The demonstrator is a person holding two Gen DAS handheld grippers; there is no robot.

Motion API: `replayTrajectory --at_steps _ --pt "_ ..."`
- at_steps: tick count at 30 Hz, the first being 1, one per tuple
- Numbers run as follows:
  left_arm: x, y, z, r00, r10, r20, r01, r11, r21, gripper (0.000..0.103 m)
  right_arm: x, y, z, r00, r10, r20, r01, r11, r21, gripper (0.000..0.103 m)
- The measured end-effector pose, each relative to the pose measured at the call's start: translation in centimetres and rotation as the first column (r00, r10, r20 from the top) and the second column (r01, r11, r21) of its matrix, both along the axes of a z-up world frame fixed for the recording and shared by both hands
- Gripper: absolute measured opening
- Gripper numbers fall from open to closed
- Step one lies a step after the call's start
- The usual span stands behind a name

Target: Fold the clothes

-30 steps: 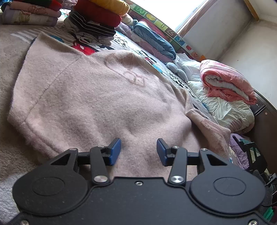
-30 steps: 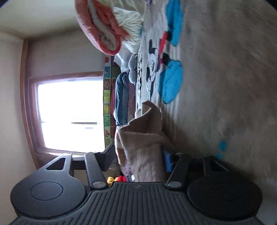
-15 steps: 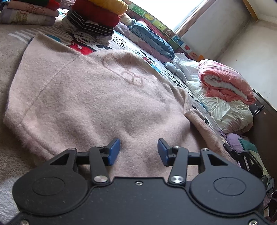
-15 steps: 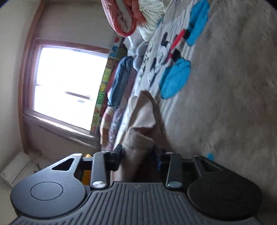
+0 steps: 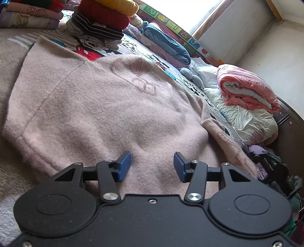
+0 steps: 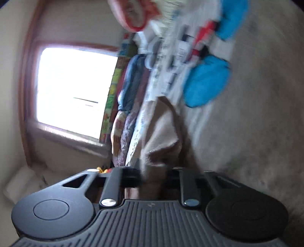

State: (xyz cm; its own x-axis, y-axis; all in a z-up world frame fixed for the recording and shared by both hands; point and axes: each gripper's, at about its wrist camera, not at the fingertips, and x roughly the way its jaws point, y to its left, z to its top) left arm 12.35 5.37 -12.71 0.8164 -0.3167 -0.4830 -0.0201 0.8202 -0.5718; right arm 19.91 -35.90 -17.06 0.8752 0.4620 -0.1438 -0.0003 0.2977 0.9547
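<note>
A pale pink fleece garment [image 5: 106,106] lies spread on the bed, its embossed front facing up. My left gripper [image 5: 152,166] is open, its blue pads [image 5: 124,165] just above the garment's near hem, holding nothing. One sleeve [image 5: 226,140] trails off to the right. In the blurred right wrist view, my right gripper [image 6: 153,176] is shut on a bunch of the same pink fleece [image 6: 161,136], which rises between the jaws; the view is rolled on its side.
Stacks of folded clothes [image 5: 106,17] stand at the far side of the bed on a Mickey Mouse blanket [image 5: 91,49]. A rolled pink-and-white quilt [image 5: 247,89] and white bedding lie at the right. A window [image 6: 76,91] is beyond.
My right gripper has closed tighter on the pink fleece and swung, blurring its view. My left gripper has stayed open and shifted slightly over the garment.
</note>
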Motion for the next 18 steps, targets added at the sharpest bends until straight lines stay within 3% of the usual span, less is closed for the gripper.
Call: replayTrajectory --at_steps 6,11,18 --pt "0.0 -0.1 0.0 1.0 -0.004 0.0 0.004 1.0 0.004 0.049 -1.2 -0.9 3.8 0.996 -0.05 0.071 0.066 0.965 -0.253 0.015" --pt "0.1 -0.1 0.0 1.0 -0.007 -0.001 0.007 1.0 0.006 0.049 -2.1 -1.9 5.9 0.991 -0.083 0.103 0.119 0.896 -0.428 0.015" --pt "0.1 -0.2 0.1 1.0 -0.012 -0.002 0.012 1.0 0.008 0.052 -5.0 -2.3 6.1 0.978 -0.151 0.144 0.207 0.793 -0.574 0.014"
